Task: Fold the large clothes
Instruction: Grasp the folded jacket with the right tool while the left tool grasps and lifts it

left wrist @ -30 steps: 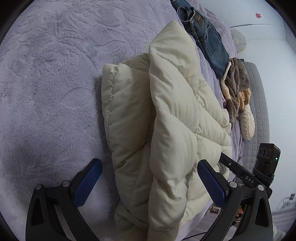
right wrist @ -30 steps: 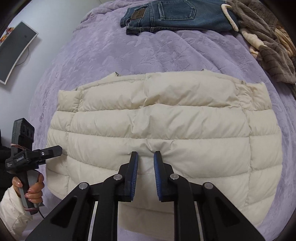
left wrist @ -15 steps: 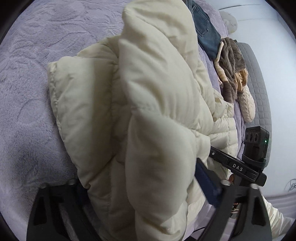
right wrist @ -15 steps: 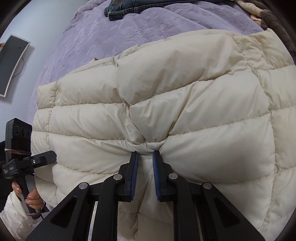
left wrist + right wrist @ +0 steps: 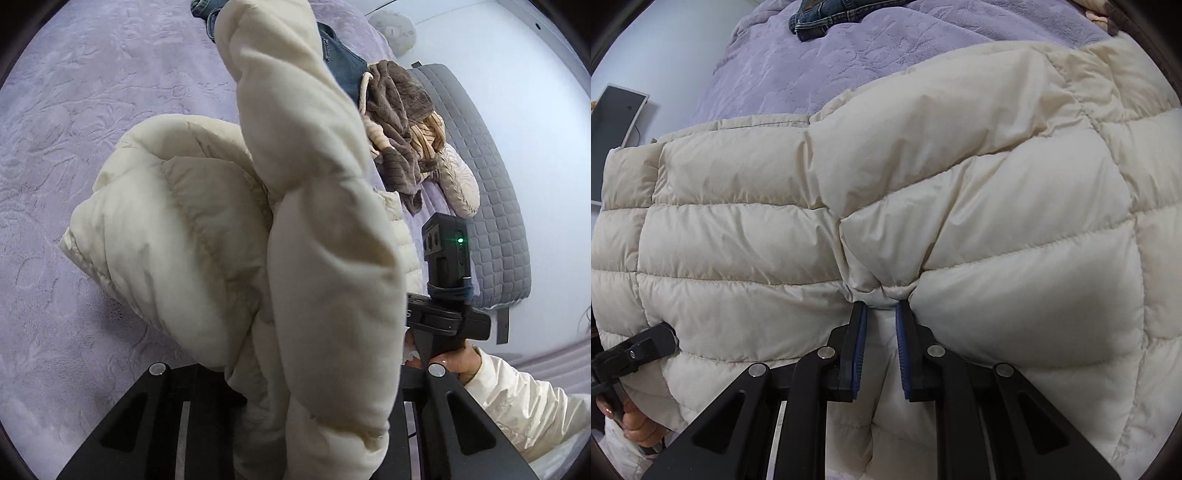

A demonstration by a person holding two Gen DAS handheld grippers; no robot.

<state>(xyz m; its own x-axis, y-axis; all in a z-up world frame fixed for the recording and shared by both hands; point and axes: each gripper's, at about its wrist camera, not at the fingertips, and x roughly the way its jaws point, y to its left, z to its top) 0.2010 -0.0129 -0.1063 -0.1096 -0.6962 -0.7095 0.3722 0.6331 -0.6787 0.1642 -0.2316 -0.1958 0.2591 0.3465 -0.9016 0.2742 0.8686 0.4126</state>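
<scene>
While pinched narrowly on bunched seam of cream quilted puffer jacket (image 5: 886,221) lifted off purple plush bedspread (image 5: 849,62), right gripper (image 5: 880,314) risks slick fabric slipping; left gripper (image 5: 295,387) buried under jacket, opening unclear.

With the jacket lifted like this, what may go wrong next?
1. The right hand-held gripper pinches only a small tuck of the slippery puffer jacket; it may slip out.
2. The left hand-held gripper is buried in padding, so its hold is unclear.
3. The raised bulk may flop onto the jeans.
</scene>
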